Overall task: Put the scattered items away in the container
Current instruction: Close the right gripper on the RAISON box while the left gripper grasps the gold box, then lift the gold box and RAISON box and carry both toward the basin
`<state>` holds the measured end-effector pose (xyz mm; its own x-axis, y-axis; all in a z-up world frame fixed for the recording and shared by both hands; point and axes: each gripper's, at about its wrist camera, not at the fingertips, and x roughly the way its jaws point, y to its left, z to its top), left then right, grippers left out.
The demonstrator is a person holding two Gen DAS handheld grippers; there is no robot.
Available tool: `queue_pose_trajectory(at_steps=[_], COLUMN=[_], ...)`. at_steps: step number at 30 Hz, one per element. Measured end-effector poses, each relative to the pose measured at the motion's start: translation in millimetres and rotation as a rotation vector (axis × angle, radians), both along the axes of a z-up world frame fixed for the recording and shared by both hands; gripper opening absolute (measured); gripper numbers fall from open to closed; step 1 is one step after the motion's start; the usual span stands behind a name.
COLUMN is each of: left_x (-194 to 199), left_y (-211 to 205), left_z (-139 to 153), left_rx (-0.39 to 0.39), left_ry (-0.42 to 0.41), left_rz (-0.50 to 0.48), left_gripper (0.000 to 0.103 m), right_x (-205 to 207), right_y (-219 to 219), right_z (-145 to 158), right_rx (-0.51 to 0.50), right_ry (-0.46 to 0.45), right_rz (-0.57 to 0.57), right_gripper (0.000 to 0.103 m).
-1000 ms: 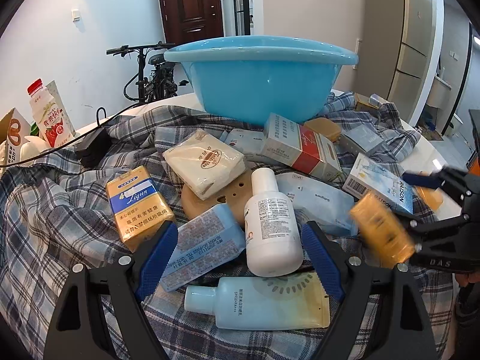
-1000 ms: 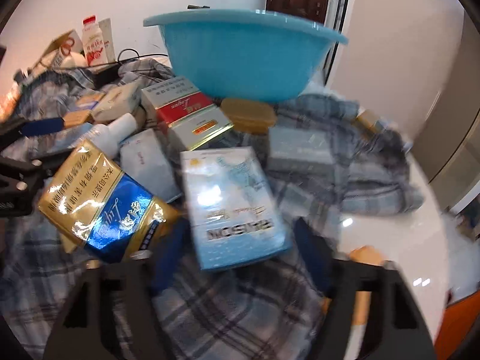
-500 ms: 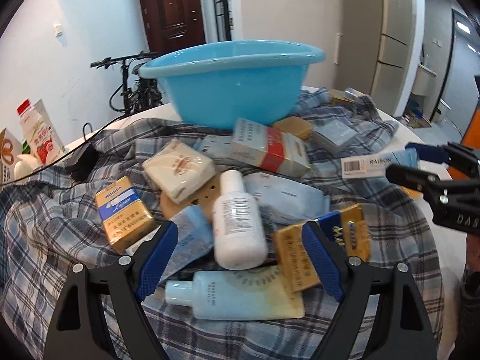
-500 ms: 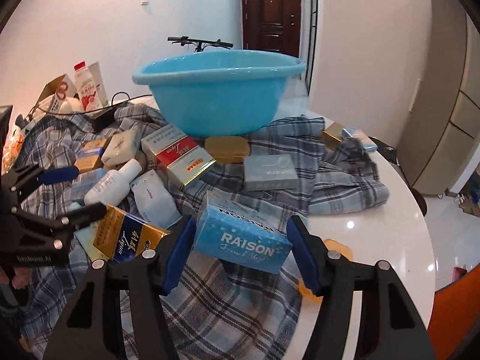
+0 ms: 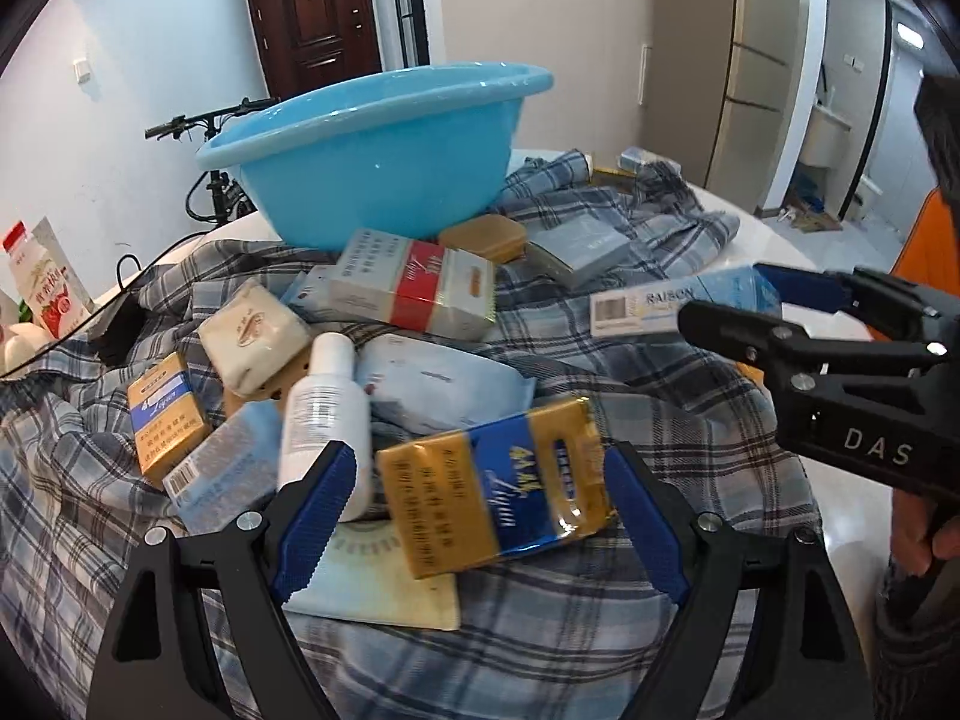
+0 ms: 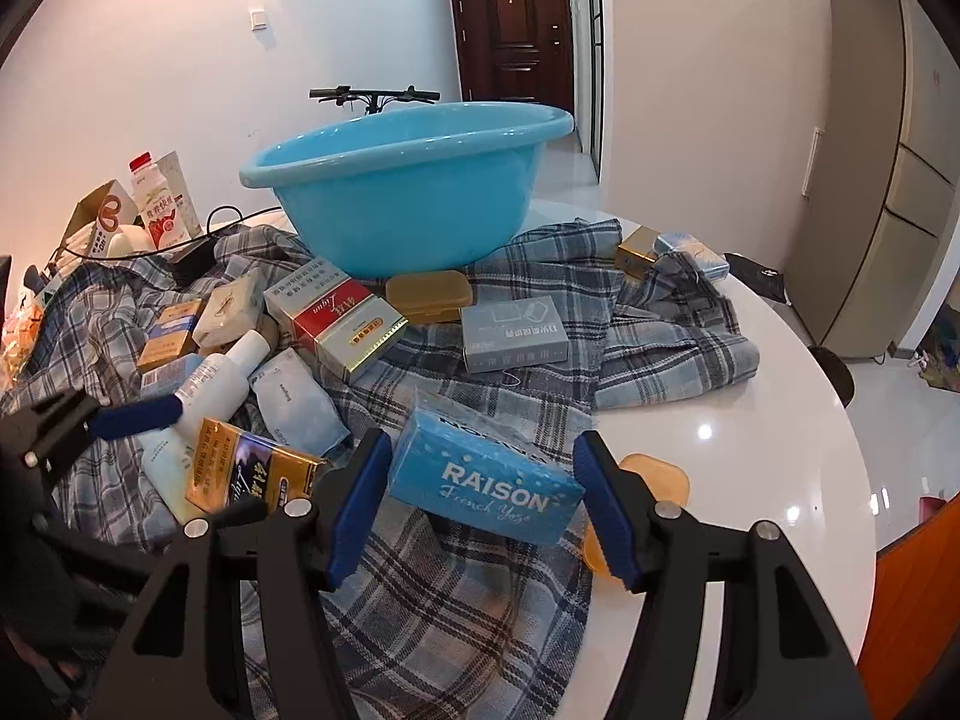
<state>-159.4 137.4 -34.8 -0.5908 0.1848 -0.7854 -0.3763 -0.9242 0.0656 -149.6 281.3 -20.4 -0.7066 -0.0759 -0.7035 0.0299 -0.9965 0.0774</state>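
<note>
Two items lifted, basin apparently empty

Low in each wrist frame, the left gripper [image 5: 480,516] pinches a gold-and-blue pack [image 5: 498,492] and the right gripper [image 6: 480,504] pinches a blue RAISON box [image 6: 486,477], both held above the plaid cloth [image 6: 456,618]. Mid-frame, a bottle [image 5: 324,402], soaps and boxes lie scattered on the tabletop [image 6: 750,438]. Beyond them, upper centre, the basin [image 6: 408,204] shows nothing inside; most tidying seemingly remains.
</note>
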Motion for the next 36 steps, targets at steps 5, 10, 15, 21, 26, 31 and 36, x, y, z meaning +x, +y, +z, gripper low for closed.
queue_pose_trajectory(at_steps=[5,10,15,21,26,31,36], left_x=[-2.4,-12.0,-13.6,-15.8,-13.9,-9.3,-6.5], left_y=[9.8,7.5,9.6,15.9,26.5,24.8,23.2], left_z=[-9.9,-19.0,-24.0,-28.7,-38.5,-32.4,-25.8], left_rx=[-0.036,-0.019,-0.008,-0.001,-0.043,-0.006,-0.012], left_ry=[0.008,-0.028,-0.029,-0.047,-0.057,-0.022,0.002], left_rz=[0.051,0.079,0.082,0.078,0.059,0.046,0.045], left_gripper=[0.087,0.087,0.087,0.089,0.089,0.089,0.057], right_x=[3.6,6.6,6.6,6.9,6.0,4.7,4.5], right_y=[2.8,5.7,6.0,6.5,6.0,6.7,7.3], right_z=[4.2,5.9,3.9,3.9,3.6,1.3,-0.2], right_rx=[-0.004,-0.008,-0.013,-0.015,-0.017,-0.024,-0.029], right_ry=[0.011,0.017,0.011,0.012,0.011,0.003,0.0], right_rz=[-0.004,-0.007,-0.009,-0.009,-0.008,-0.012,-0.015], right_gripper=[0.062,0.062,0.062,0.062,0.062,0.062,0.062])
